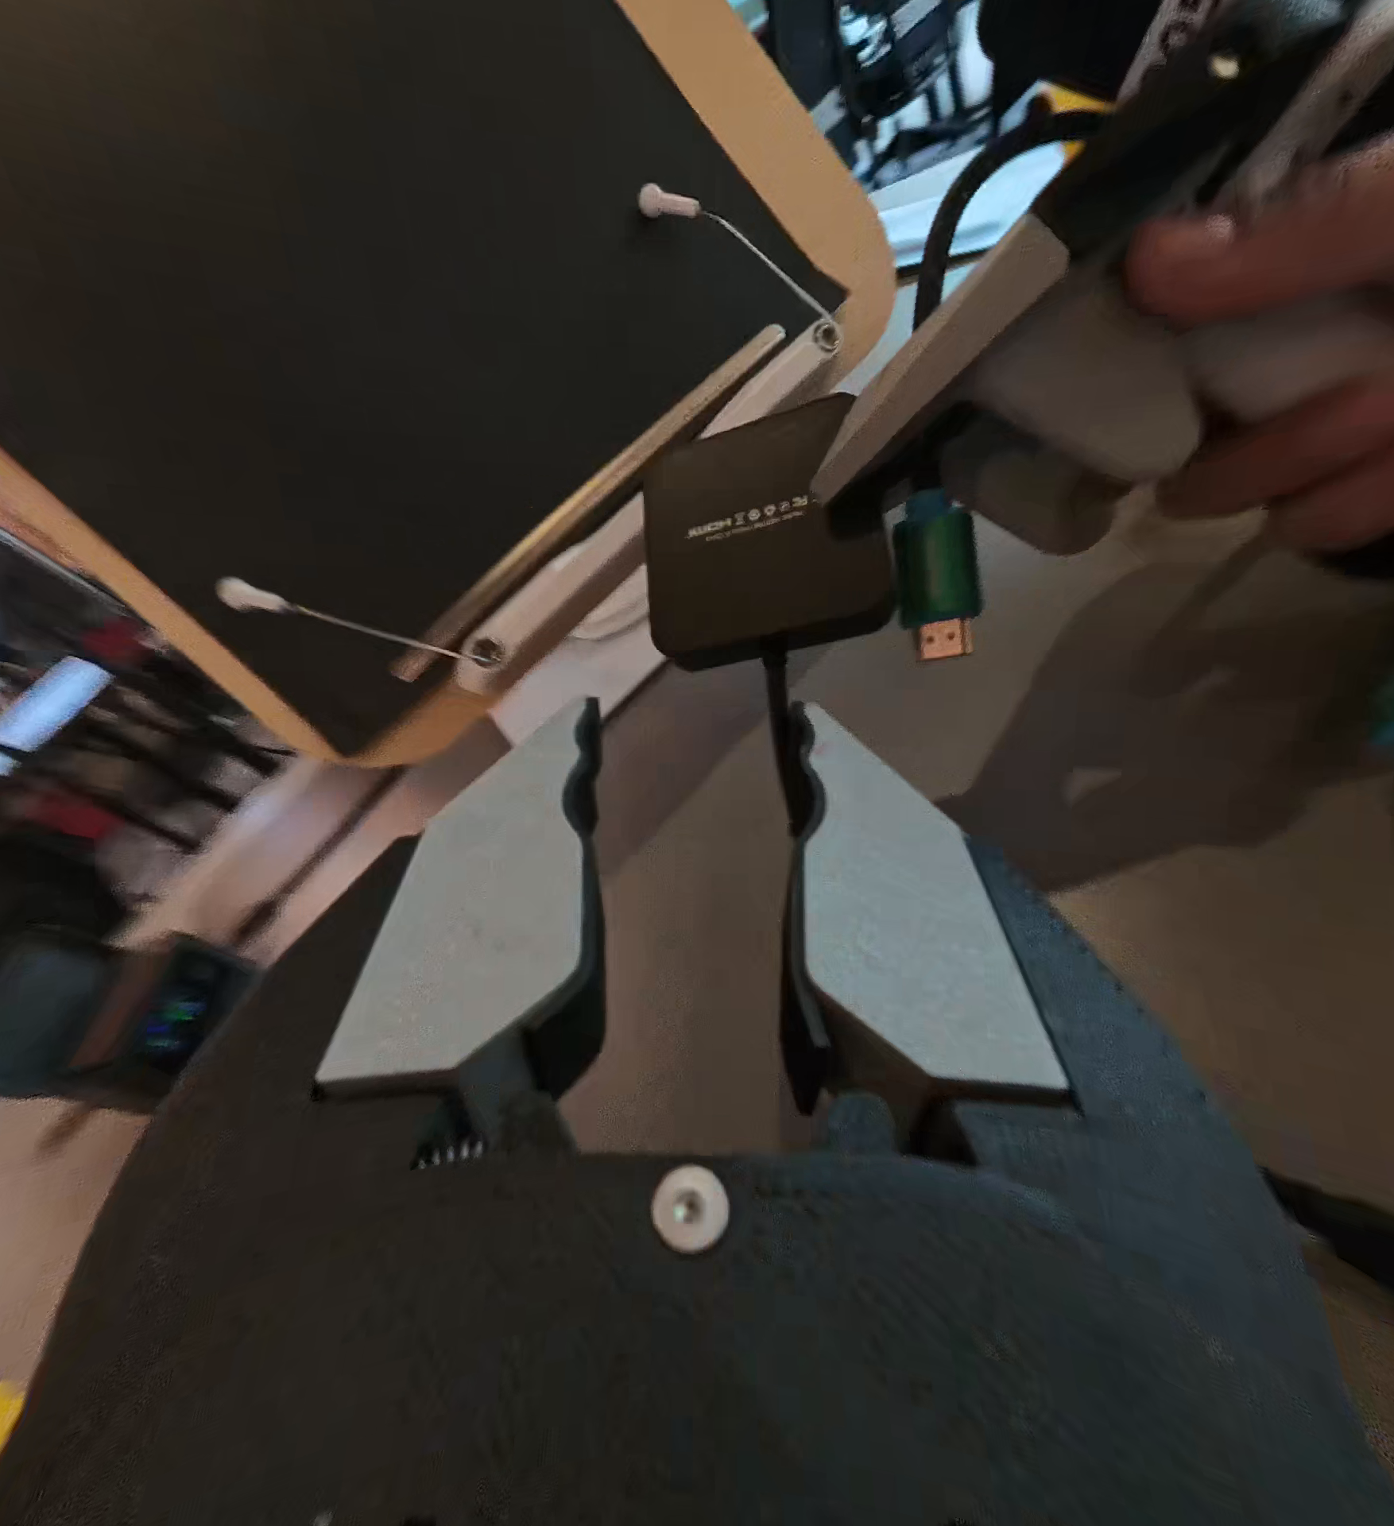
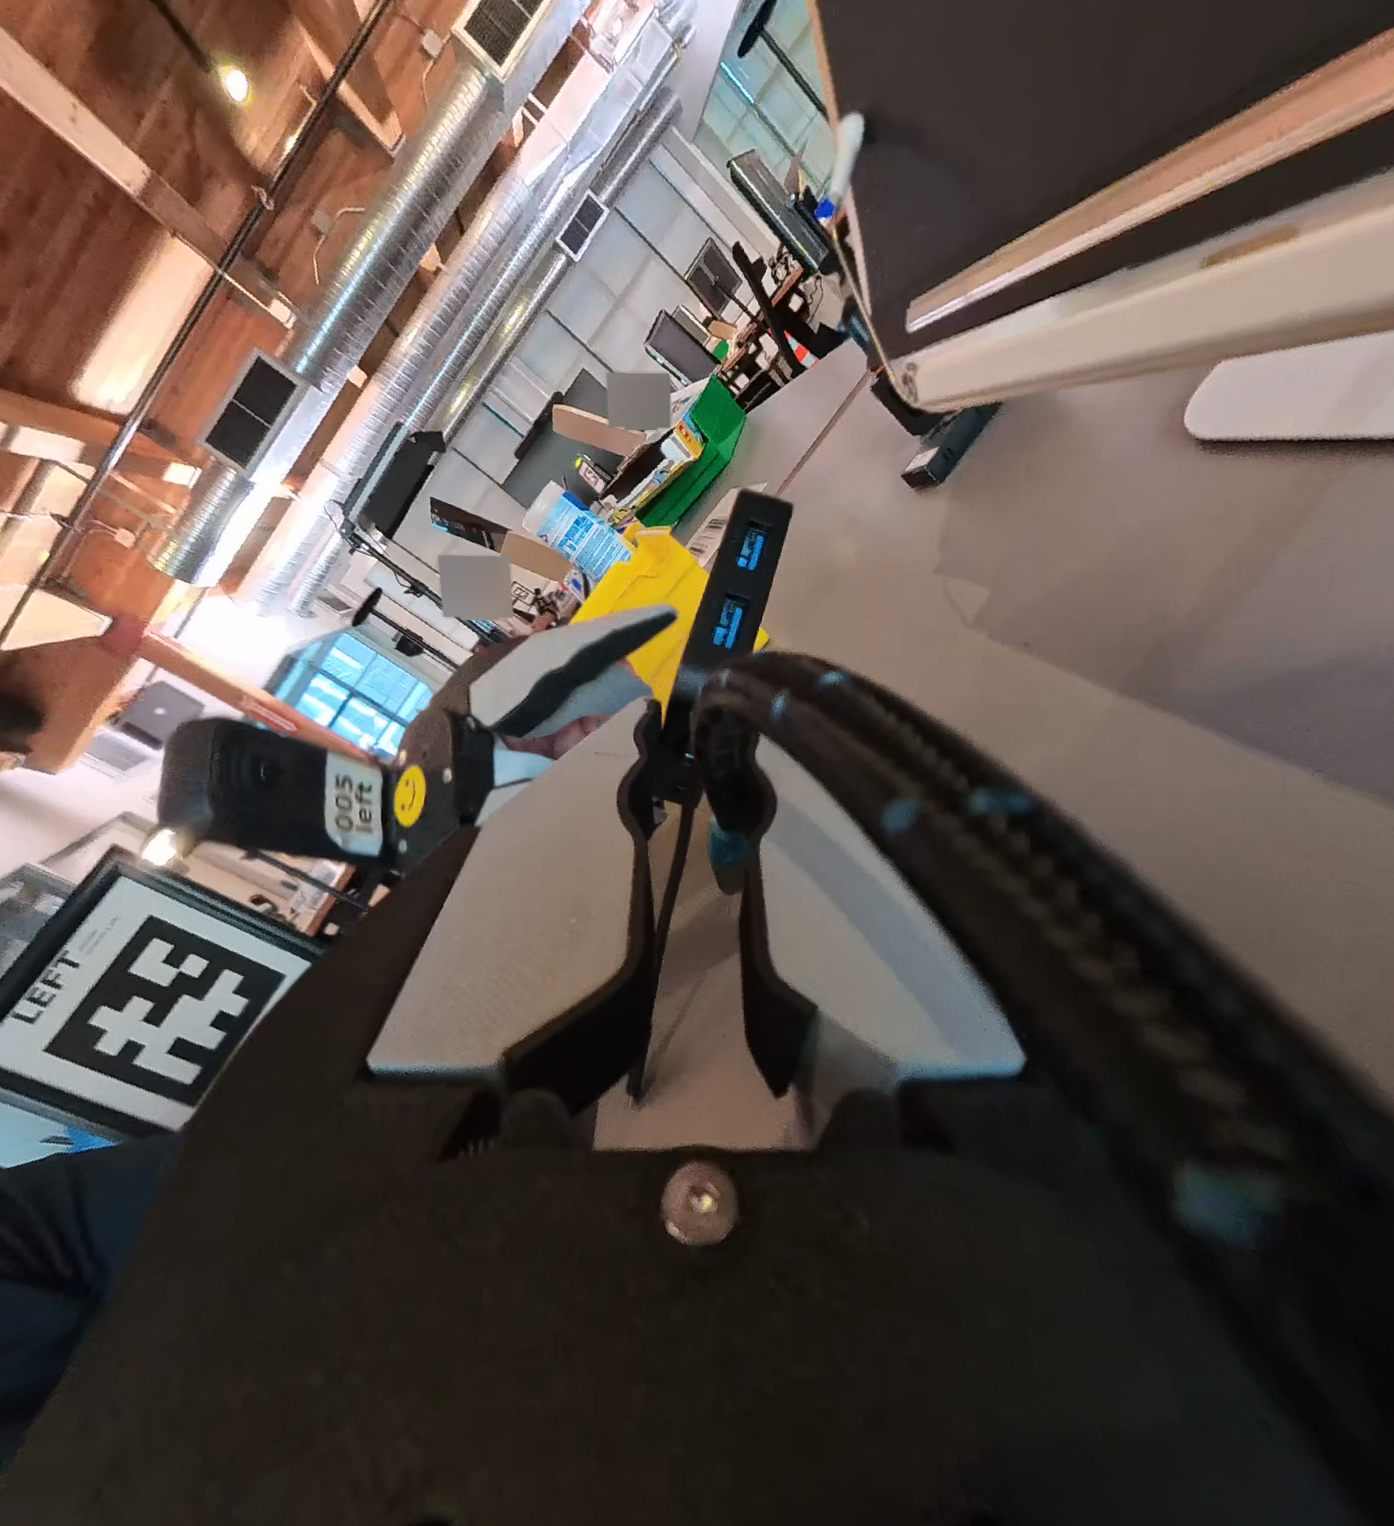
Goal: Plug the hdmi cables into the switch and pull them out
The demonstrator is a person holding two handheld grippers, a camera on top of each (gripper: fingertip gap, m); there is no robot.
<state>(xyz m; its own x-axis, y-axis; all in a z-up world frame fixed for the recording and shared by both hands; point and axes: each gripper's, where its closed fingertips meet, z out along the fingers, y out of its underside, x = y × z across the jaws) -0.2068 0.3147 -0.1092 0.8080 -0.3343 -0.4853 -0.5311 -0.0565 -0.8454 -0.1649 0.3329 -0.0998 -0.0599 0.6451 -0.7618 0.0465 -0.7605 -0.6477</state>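
Observation:
The black square switch (image 1: 760, 545) lies on the grey table by the panel's white foot; its thin black lead (image 1: 778, 702) runs toward me. Its edge with blue ports (image 2: 747, 578) faces the right wrist camera. My right gripper (image 1: 884, 504) (image 2: 689, 760) is shut on the braided hdmi cable (image 2: 1007, 892) just behind its green plug (image 1: 937, 570). The plug's metal end (image 1: 945, 640) is free beside the switch's right edge, not in a port. My left gripper (image 1: 694, 743) is open and empty just short of the switch, the lead passing by its right finger. It also shows in the right wrist view (image 2: 636, 652).
A large dark panel with a light wooden rim (image 1: 347, 289) (image 2: 1173, 165) stands tilted just behind the switch, on a white foot (image 2: 1321, 396). A yellow bin (image 2: 644, 594) and a black power strip (image 2: 945, 450) are farther off. A person's hand (image 1: 1296, 372) holds the right gripper.

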